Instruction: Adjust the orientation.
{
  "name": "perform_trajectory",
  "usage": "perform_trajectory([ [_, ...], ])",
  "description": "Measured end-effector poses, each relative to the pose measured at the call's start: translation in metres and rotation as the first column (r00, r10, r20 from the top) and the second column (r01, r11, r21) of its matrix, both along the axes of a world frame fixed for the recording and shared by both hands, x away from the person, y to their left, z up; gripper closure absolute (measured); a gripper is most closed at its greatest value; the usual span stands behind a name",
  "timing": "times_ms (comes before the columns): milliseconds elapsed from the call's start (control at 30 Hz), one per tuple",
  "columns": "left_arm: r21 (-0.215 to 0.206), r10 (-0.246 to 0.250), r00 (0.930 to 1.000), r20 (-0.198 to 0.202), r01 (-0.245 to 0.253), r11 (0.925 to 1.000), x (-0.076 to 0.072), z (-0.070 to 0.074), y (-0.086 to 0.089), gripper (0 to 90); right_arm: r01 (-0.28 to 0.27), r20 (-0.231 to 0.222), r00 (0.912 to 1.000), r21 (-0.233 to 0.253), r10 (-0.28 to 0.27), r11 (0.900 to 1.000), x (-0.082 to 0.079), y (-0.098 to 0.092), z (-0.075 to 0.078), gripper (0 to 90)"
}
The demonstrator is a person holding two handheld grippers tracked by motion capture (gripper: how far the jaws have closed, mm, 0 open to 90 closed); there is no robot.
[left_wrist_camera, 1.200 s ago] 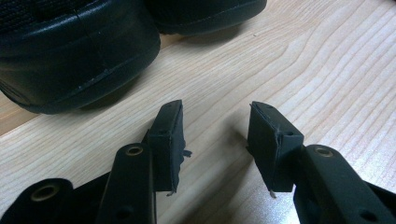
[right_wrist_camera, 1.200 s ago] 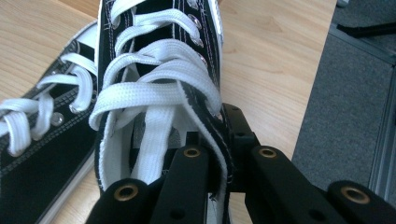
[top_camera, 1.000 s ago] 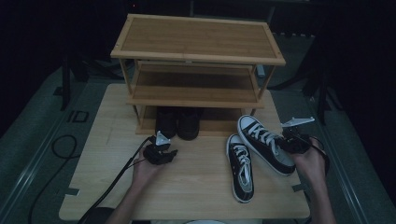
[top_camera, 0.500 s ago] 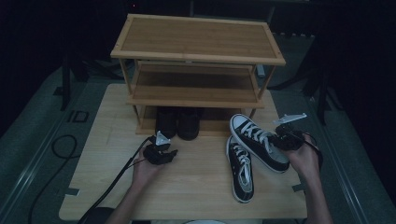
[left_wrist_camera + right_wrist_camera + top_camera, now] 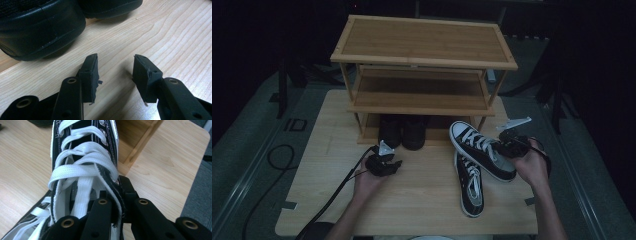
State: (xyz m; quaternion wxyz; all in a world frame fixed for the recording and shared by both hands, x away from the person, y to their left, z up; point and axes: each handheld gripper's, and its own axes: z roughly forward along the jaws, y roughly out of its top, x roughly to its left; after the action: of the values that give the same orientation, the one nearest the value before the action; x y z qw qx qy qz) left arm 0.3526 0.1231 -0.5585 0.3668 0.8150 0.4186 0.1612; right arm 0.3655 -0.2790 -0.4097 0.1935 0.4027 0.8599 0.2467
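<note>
My right gripper (image 5: 511, 145) is shut on the side wall of a black high-top sneaker with white laces (image 5: 479, 148) and holds it tilted above the table, toe toward the shoe rack. In the right gripper view the jaws pinch the canvas beside the eyelets of that sneaker (image 5: 82, 167). Its mate, a second sneaker (image 5: 470, 183), lies flat on the wooden table (image 5: 422, 205) below it. My left gripper (image 5: 393, 165) rests open just over the table, in front of a pair of black shoes (image 5: 403, 131). The left gripper (image 5: 115, 75) holds nothing, with a black shoe toe (image 5: 40, 27) just ahead.
A three-tier wooden shoe rack (image 5: 424, 65) stands at the back of the table; the black shoes sit on its lowest level. A cable (image 5: 277, 155) trails over the floor at the left. Bare tabletop lies at the front left.
The right gripper has carried the held sneaker up and to the left, toward the rack's lower right corner. The left gripper has stayed in place.
</note>
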Motion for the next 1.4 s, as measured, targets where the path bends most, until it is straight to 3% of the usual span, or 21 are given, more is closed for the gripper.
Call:
perform_trajectory([
  [800,-0.004,0.002,1.0,-0.002,-0.002,1.0,0.0,0.0,0.0,55.9,-0.096,0.01,0.9954,0.017,0.096,0.995,0.002,0.031,0.018,88.3],
  [1400,0.0,-0.002,1.0,-0.003,0.002,1.0,0.0,0.0,0.0,55.6,-0.165,0.01,0.9863,0.036,0.165,0.986,0.003,0.053,0.034,88.3],
])
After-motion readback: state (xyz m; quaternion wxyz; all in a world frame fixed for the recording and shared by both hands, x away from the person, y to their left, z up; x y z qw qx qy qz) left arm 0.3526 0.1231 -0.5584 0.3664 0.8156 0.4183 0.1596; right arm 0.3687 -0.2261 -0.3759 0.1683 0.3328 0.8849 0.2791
